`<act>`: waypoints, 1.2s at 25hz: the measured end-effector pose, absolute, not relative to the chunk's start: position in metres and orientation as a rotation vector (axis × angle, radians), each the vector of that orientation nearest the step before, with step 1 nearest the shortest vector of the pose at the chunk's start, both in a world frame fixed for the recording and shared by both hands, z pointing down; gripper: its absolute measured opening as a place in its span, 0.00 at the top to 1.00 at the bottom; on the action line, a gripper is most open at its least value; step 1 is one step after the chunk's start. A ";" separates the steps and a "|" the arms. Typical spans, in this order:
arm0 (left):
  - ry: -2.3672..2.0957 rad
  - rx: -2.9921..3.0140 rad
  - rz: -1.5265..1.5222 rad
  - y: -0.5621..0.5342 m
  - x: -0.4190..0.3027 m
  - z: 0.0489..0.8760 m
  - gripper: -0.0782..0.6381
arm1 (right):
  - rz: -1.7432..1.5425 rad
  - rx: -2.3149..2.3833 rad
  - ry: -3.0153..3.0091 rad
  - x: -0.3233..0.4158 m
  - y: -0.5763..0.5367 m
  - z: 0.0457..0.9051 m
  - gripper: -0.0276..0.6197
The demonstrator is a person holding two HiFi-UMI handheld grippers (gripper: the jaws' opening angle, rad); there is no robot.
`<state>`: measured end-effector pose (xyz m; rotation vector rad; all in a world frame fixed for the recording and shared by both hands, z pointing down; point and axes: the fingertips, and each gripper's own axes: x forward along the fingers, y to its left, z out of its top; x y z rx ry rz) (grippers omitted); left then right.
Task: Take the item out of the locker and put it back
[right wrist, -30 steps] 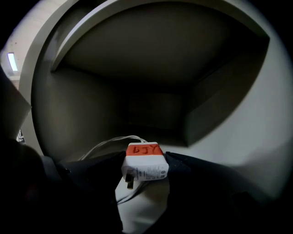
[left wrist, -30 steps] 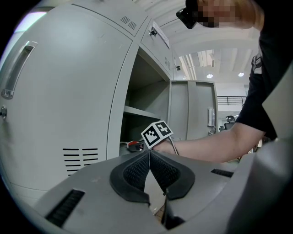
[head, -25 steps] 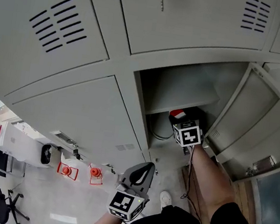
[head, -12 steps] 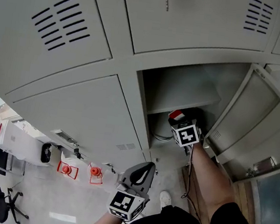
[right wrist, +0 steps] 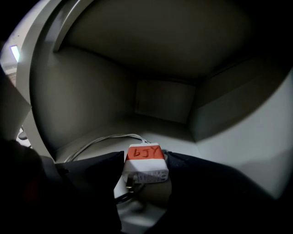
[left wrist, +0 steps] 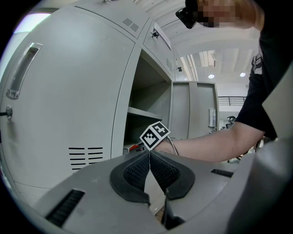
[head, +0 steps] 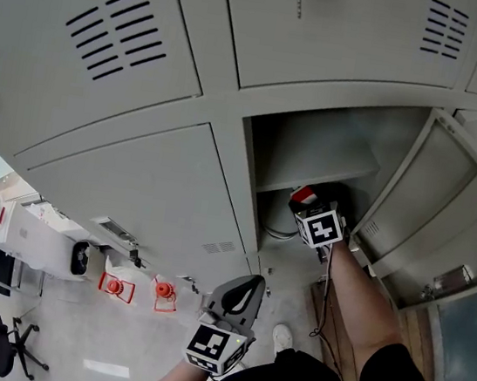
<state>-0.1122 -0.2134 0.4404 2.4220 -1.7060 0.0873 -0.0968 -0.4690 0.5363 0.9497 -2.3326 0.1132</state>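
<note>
setting: a bank of grey metal lockers (head: 135,171) with vented doors fills the head view. one compartment (head: 314,152) at 2 o'clock stands open, its door (head: 435,204) swung out toward 3 o'clock and a shelf (head: 320,172) across it.
item: a white charger block (right wrist: 145,165) with an orange top and handwritten letters sits at 6 o'clock in the right gripper view, low in the compartment under the shelf. its pale cable (right wrist: 98,140) trails over the locker floor (right wrist: 183,132) toward 9 o'clock.
right gripper: the right gripper (head: 310,204) reaches into the compartment. its jaws have just been opening, with the charger block between them and a dark jaw close at each side. the pads seem to flank it without squeezing, so i read the grip as let go; in the dim light a bare touch is possible.
left gripper: the left gripper (left wrist: 149,155) hangs at 6 o'clock of the head view, outside the lockers, its jaws pressed together on nothing.
step: probably the release that ends the putting back, though widening jaws would also fit the spread before a first grasp.
next: if released, draw the right gripper straight back toward 6 o'clock, with the jaws wide enough to clear the block and not snag the cable.
</note>
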 end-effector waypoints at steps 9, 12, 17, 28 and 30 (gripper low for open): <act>-1.690 2.443 0.089 -0.203 -0.113 0.436 0.87 | 0.031 1.082 -2.389 -0.083 -0.458 0.514 0.46; -1.677 2.457 0.086 -0.196 -0.112 0.434 0.87 | 0.028 1.140 -2.408 -0.076 -0.448 0.501 0.51; -1.643 2.492 0.070 -0.176 -0.110 0.429 0.87 | 0.022 1.264 -2.423 -0.057 -0.423 0.476 0.85; -1.526 2.572 0.055 -0.103 -0.114 0.427 0.87 | 0.009 1.344 -2.521 -0.048 -0.302 0.429 0.88; -1.497 2.584 0.059 -0.090 -0.115 0.430 0.87 | -0.009 1.350 -2.529 -0.048 -0.277 0.425 0.88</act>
